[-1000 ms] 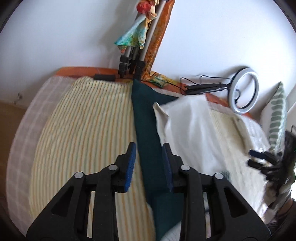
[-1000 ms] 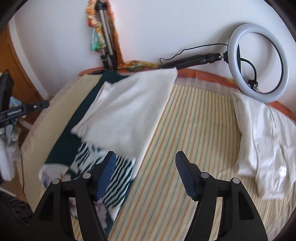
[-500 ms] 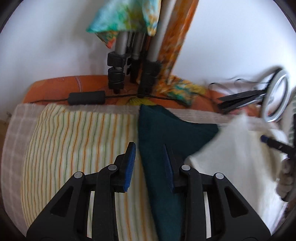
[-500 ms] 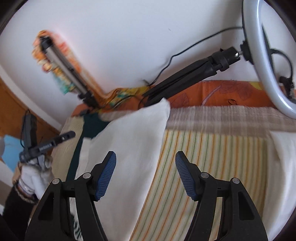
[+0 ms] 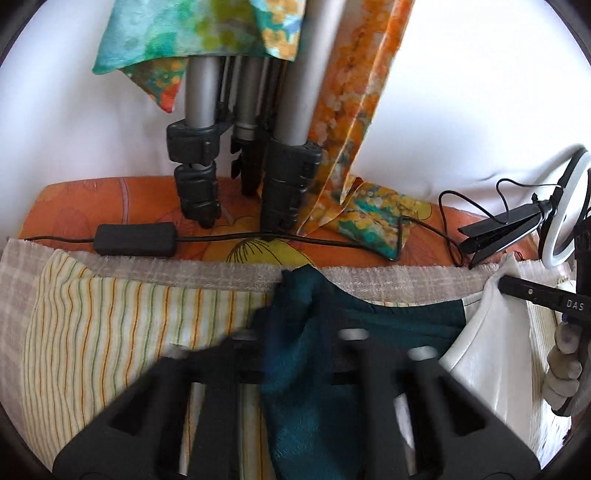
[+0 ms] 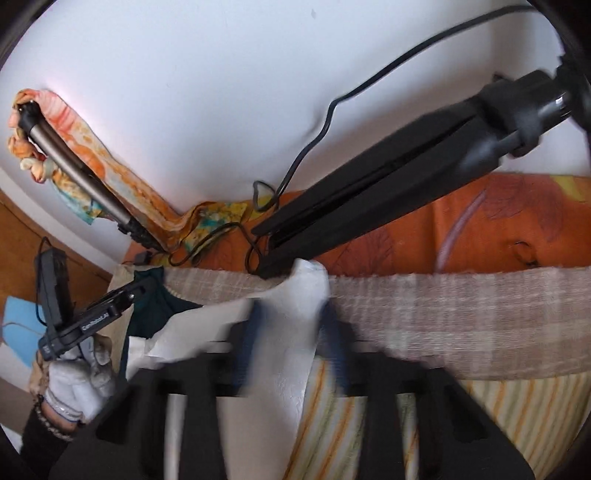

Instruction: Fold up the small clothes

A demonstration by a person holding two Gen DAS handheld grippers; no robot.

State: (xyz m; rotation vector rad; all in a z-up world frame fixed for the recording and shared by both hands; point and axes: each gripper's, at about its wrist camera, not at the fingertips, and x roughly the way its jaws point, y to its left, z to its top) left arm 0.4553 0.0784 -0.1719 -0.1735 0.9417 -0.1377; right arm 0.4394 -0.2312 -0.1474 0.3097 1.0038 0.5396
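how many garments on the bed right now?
2: a dark green garment between the left gripper fingers, and a white garment beside it, at the right gripper. More may lie out of view.

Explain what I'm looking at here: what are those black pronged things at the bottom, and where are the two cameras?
No robot: a person holds a two-finger gripper in each hand, with a fisheye camera on each looking along its fingers. The left wrist view shows the left gripper, blurred, at a corner of the dark teal garment. The right wrist view shows the right gripper, also blurred, at a corner of the white garment. Whether either has closed on the fabric is unclear. Both garments lie on a striped sheet. Behind stand a tripod draped with a colourful scarf, and a ring light.
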